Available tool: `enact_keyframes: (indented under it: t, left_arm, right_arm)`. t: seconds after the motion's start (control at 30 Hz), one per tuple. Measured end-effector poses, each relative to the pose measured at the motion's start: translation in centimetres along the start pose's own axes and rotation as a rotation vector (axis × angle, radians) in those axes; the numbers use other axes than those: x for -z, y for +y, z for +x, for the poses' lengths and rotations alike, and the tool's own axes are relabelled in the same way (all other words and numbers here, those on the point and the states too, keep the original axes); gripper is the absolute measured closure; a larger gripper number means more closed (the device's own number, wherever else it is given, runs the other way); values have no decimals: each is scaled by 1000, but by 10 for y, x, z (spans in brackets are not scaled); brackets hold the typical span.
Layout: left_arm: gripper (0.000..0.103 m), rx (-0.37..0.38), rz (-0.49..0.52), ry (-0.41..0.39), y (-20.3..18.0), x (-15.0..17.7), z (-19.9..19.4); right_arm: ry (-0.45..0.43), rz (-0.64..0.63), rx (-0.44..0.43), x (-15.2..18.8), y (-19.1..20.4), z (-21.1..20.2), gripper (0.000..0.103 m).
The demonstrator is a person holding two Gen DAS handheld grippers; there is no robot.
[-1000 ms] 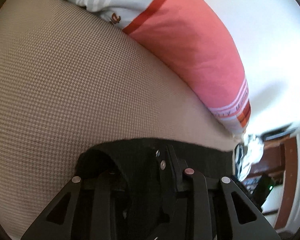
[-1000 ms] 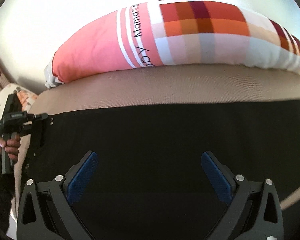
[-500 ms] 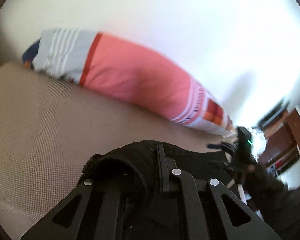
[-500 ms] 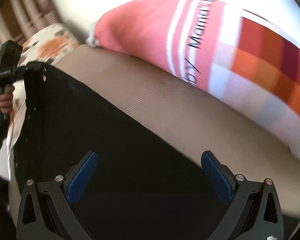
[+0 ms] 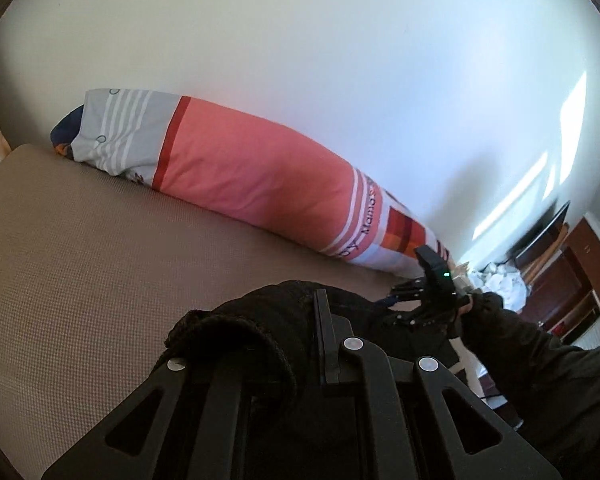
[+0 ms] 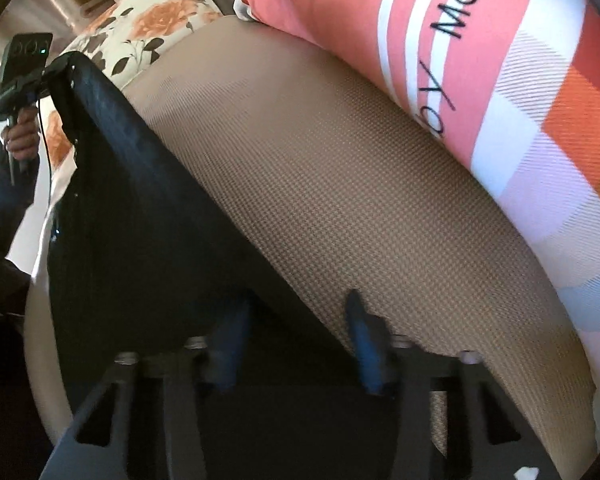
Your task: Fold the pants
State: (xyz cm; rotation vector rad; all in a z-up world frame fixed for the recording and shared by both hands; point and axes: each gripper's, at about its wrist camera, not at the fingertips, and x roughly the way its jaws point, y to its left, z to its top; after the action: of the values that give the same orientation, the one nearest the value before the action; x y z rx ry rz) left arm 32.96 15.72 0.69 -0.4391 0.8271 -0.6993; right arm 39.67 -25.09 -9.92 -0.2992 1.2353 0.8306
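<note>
Left and right wrist views, first fold of the pants. My left hand-held gripper [image 5: 320, 344] had its jaws clamped on a bunched corner of the black pants [image 6: 140, 216], raised off the bed [image 6: 340, 184]. My right hand-held gripper [image 6: 296, 336], its jaws just narrowed from wide, straddled the far edge of the cloth; the blur left me unable to tell whether the blue pads [image 6: 364, 344] pressed on it. The pants lay from 6 toward 10 o'clock in the right view, the striped pillow [image 6: 500, 80] at 2 o'clock. I judged the lift begun; the next move called for a firm right grip and both corners carried together
</note>
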Motion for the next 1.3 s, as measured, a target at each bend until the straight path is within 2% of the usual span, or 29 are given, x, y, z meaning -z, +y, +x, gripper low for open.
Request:
enact_keyframes:
  t: [0.03, 0.17, 0.33, 0.47, 0.53, 0.7, 0.87, 0.97, 1.07, 1.17, 1.3]
  left_arm:
    - [93, -5, 2, 2, -1, 0, 0]
    - [93, -42, 14, 4, 1, 0, 3]
    - [93, -64, 36, 10, 0, 3, -3]
    - [93, -35, 56, 20, -7, 7, -18]
    - [93, -19, 81, 26, -14, 13, -30]
    - [91, 29, 134, 55, -31, 41, -68]
    - [89, 43, 145, 130, -33, 90, -97]
    - [87, 20, 138, 216, -25, 130, -104]
    - [86, -17, 104, 310, -11, 170, -104]
    - [83, -91, 69, 387, 6, 203, -101]
    - [77, -145, 46, 402, 10, 221, -105]
  right_arm:
    - [-4, -12, 19, 2, 4, -3, 87]
    - [-37, -34, 129, 4, 25, -12, 95]
    - [-123, -45, 360, 17, 69, -39, 96]
    - [-193, -3, 489, 32, 114, -68, 96]
    - [-216, 5, 522, 42, 137, -82, 96]
    - [-263, 68, 515, 82, 195, -112, 96]
    - [-261, 99, 467, 127, 250, -107, 96]
    - [-220, 150, 379, 158, 267, -90, 96]
    - [-162, 141, 333, 178, 280, -66, 97]
    - [-102, 142, 317, 196, 290, -38, 97]
    - [-66, 147, 326, 205, 292, -13, 97]
